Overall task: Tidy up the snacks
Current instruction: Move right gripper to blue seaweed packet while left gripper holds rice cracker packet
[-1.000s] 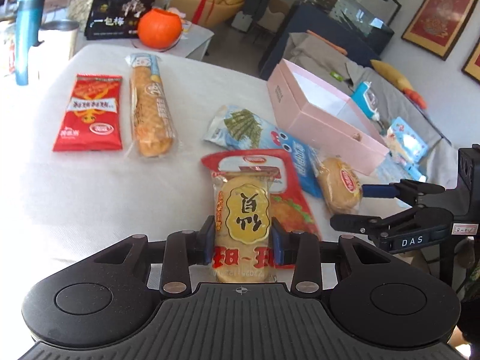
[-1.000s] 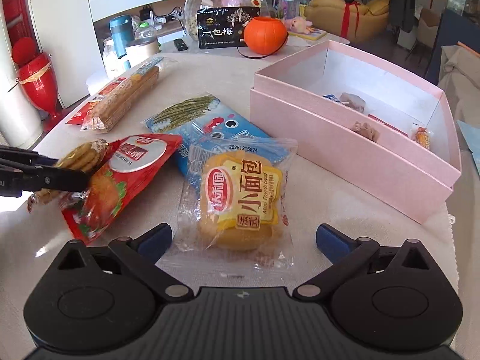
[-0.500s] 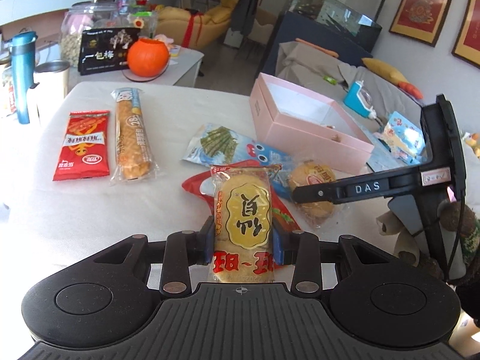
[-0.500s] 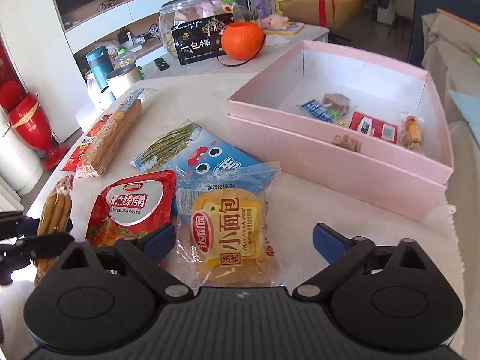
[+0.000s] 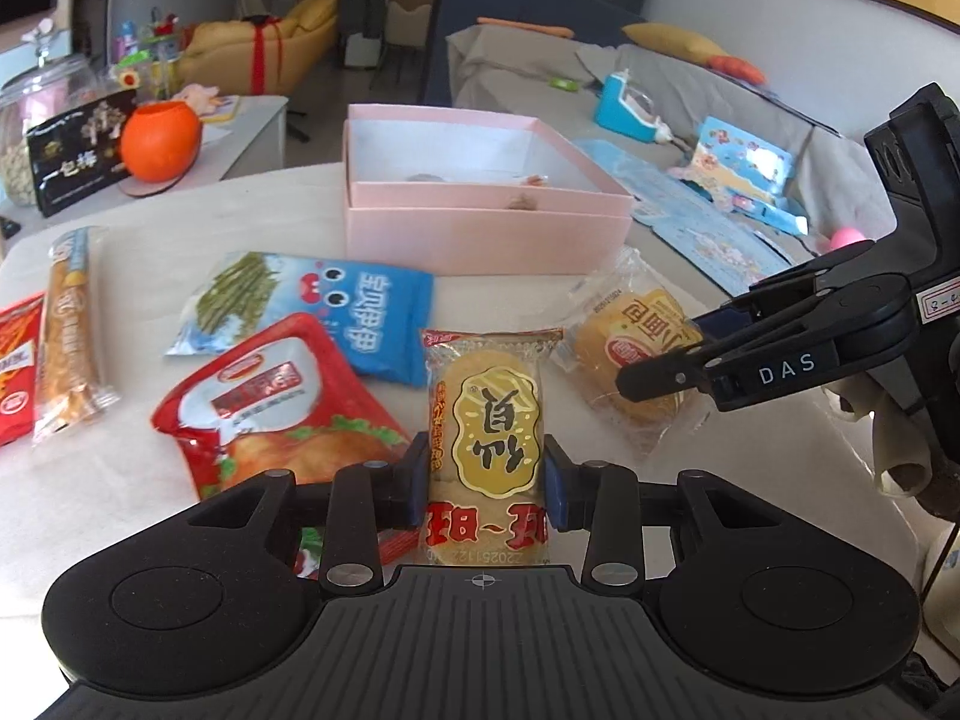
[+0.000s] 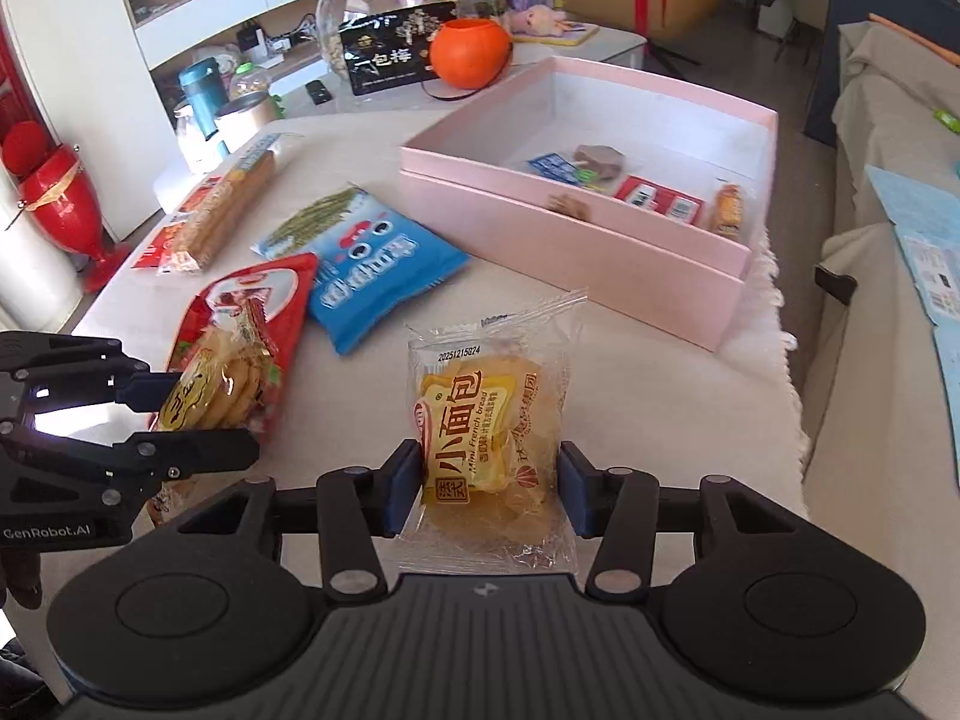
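My left gripper [image 5: 485, 480] is shut on a yellow rice cracker pack [image 5: 485, 420] and holds it above the table; it also shows in the right wrist view [image 6: 210, 390]. My right gripper [image 6: 487, 483] is shut on a mini bread packet [image 6: 486, 420], seen in the left wrist view [image 5: 636, 348] too. The open pink box [image 6: 570, 252] stands ahead with a few small snacks inside. A red snack bag [image 5: 270, 402], a blue seaweed bag [image 5: 336, 312], a long biscuit pack [image 5: 69, 324] and a red packet [image 5: 15, 384] lie on the table.
An orange pumpkin pot [image 6: 471, 51], a black bag [image 6: 390, 54], a glass jar [image 6: 360, 6] and bottles [image 6: 201, 96] stand at the table's far side. A red vase [image 6: 57, 204] stands left of the table. A couch with toys [image 5: 720, 138] lies right.
My right gripper has closed on the mini bread packet and lifted it. My left gripper has swung right towards the pink box with the rice cracker pack.
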{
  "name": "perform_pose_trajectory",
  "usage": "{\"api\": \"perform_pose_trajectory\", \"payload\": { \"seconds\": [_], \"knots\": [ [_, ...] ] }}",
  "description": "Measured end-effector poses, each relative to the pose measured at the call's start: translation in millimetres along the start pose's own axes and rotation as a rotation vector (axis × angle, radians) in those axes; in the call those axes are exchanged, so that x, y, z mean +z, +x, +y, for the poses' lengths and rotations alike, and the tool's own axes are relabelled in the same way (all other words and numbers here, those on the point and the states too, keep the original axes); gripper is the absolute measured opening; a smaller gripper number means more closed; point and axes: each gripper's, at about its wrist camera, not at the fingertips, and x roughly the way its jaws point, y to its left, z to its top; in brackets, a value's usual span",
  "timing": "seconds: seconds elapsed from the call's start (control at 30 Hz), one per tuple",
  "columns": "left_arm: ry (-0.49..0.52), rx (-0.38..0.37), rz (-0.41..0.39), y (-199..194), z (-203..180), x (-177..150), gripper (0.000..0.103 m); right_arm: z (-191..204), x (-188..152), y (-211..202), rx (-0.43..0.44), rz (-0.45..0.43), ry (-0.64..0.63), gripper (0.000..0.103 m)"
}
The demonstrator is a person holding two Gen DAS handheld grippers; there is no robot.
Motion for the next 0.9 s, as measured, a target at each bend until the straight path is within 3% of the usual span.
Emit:
{"api": "perform_pose_trajectory", "payload": {
  "seconds": [0.2, 0.33, 0.53, 0.63, 0.77, 0.9],
  "knots": [
    [-0.007, 0.011, 0.034, 25.8, 1.2, -0.8, 0.041, -18.2, -10.4, -7.6, -0.100, -0.030, 0.004, 0.052],
    [-0.013, 0.083, 0.015, 21.3, 11.5, -1.2, 0.041, -9.6, 2.2, -16.2, -0.149, -0.119, -0.051, 0.076],
    [-0.125, 0.170, -0.006, -3.1, 49.5, -12.3, 0.041, 19.6, 42.7, -1.9, -0.025, -0.177, -0.113, 0.085],
    [-0.178, 0.195, -0.020, -19.1, 65.7, -20.2, 0.041, 37.9, 65.7, 29.5, 0.052, -0.129, -0.141, 0.085],
    [-0.223, 0.208, -0.040, -37.4, 79.8, -28.1, 0.041, 52.4, 91.3, 73.1, 0.064, -0.092, -0.141, 0.085],
    [-0.260, 0.198, -0.050, -48.3, 89.5, -32.8, 0.041, 58.1, 113.5, 108.1, 0.181, -0.012, -0.082, 0.088]
  ]
}}
